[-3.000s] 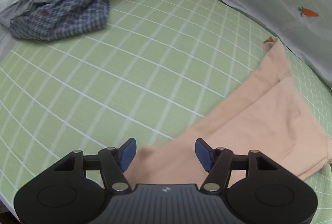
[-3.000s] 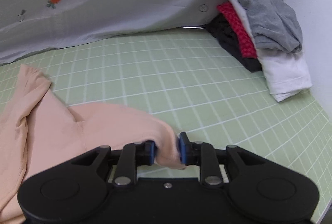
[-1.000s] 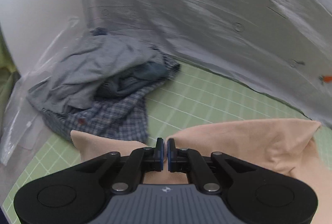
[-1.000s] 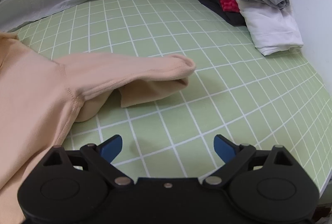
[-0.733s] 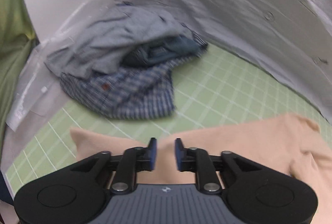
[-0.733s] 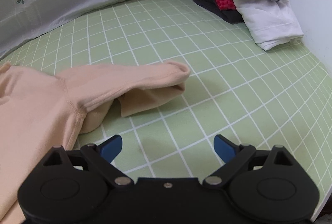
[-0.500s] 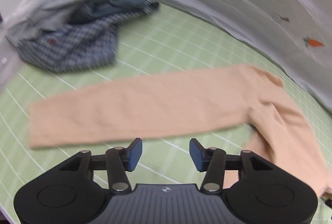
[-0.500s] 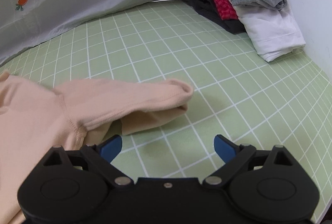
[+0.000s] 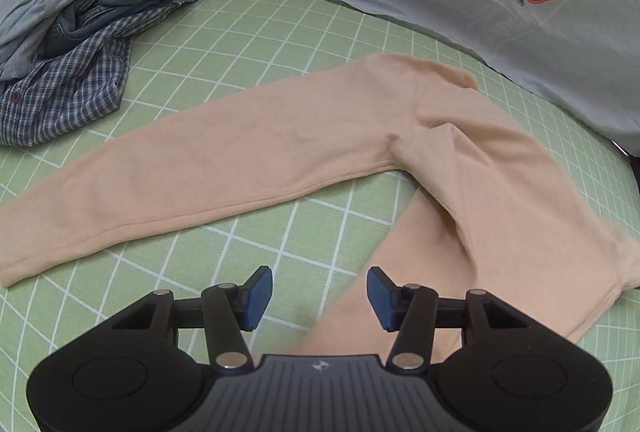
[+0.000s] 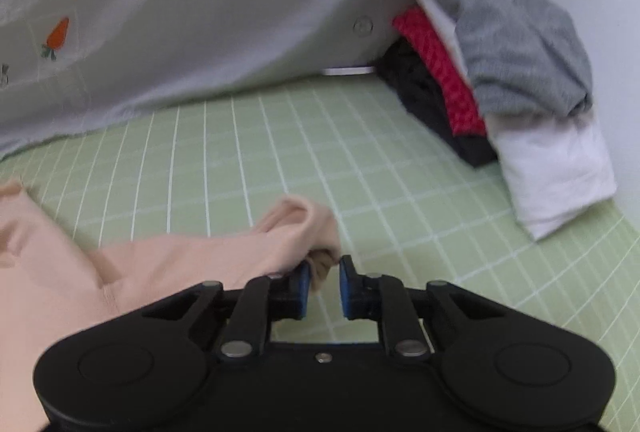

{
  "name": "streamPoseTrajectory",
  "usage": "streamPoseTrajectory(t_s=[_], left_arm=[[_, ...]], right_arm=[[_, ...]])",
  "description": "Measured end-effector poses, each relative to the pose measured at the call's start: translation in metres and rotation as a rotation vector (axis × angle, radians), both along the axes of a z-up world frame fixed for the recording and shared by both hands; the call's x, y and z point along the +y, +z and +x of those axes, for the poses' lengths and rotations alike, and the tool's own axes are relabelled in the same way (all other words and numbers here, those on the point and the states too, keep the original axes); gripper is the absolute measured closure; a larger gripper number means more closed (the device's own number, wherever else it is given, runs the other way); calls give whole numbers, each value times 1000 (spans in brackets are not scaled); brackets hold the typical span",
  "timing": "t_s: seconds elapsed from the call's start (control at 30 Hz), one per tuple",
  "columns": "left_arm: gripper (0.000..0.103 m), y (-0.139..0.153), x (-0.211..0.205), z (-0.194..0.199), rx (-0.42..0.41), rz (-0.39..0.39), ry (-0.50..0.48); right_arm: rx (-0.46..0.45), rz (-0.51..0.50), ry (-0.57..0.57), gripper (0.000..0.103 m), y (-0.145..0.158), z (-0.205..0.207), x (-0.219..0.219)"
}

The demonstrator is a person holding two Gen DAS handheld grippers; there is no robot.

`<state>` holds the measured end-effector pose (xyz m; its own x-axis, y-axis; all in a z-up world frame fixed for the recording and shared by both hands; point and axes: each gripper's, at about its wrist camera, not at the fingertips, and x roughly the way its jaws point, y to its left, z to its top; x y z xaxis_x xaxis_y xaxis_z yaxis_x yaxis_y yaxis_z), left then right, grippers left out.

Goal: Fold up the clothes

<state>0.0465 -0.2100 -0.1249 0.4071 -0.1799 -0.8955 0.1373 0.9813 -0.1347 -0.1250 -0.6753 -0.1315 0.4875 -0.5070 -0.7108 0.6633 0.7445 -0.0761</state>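
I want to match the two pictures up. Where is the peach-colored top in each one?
Left wrist view: the peach top spreads across the middle, one sleeve stretched out to the left, beyond the open left gripper.
Right wrist view: it fills the lower left, its sleeve end between the right gripper pads.
Shared landmark: the green checked sheet.

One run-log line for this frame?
left gripper: open, empty | right gripper: closing at sleeve cuff | peach top: sleeve spread flat

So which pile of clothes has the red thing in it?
The stack seen by the right gripper: grey on top, then red, black and white. The other heap, seen by the left gripper, is blue plaid and grey-blue.
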Motion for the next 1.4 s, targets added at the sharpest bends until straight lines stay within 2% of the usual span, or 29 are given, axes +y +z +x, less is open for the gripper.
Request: streamPoseTrajectory(t_s=[0.07,0.13,0.2,0.27,0.33,0.43,0.63,0.73,0.8,0.83,0.9,1.07,1.1,1.13,1.17,1.23,1.3,1.4], left_arm=[[49,0,0,-1,3,3,1],[49,-2,1,-1,12,5,2],[49,-5,-1,-1,30,7,-3],[49,-8,-3,-1,43,12,-13],[49,-9,-7,-1,44,21,-30],[48,-8,-12,-1,43,30,-43],[47,-11,-18,4,57,37,-46],[45,-13,-19,5,66,40,-46],[44,-15,-20,5,73,45,-45],[44,-17,-20,5,76,46,-43],[44,-19,-20,5,84,48,-41],[44,-22,-24,5,94,54,-51],[44,-23,-24,5,95,55,-53],[44,-23,-25,5,98,55,-55],[44,-23,-25,5,100,55,-57],[44,-23,-25,4,100,54,-63],[44,-22,-26,3,94,52,-69],[44,-19,-25,1,86,48,-74]], right_arm=[[-42,-166,-50,103,28,-4,5],[-76,-236,-72,103,45,-14,5],[-68,-191,-67,101,43,-20,-1],[-28,-131,-54,96,27,-24,-6],[18,-113,-46,81,16,-24,-7],[-4,-78,-41,75,14,-22,-7],[-39,-70,4,63,22,17,-10],[-33,-47,59,48,23,40,-12],[-6,-32,108,46,20,54,-12],[7,-24,133,42,19,61,-11],[75,8,163,40,7,73,-14],[228,81,164,43,-27,80,-22],[233,96,164,58,-30,76,-23],[237,110,163,85,-33,72,-25],[231,108,155,87,-34,67,-26],[155,124,137,93,-26,53,-30],[49,143,92,94,-8,39,-37],[-131,87,51,95,36,19,-37]])
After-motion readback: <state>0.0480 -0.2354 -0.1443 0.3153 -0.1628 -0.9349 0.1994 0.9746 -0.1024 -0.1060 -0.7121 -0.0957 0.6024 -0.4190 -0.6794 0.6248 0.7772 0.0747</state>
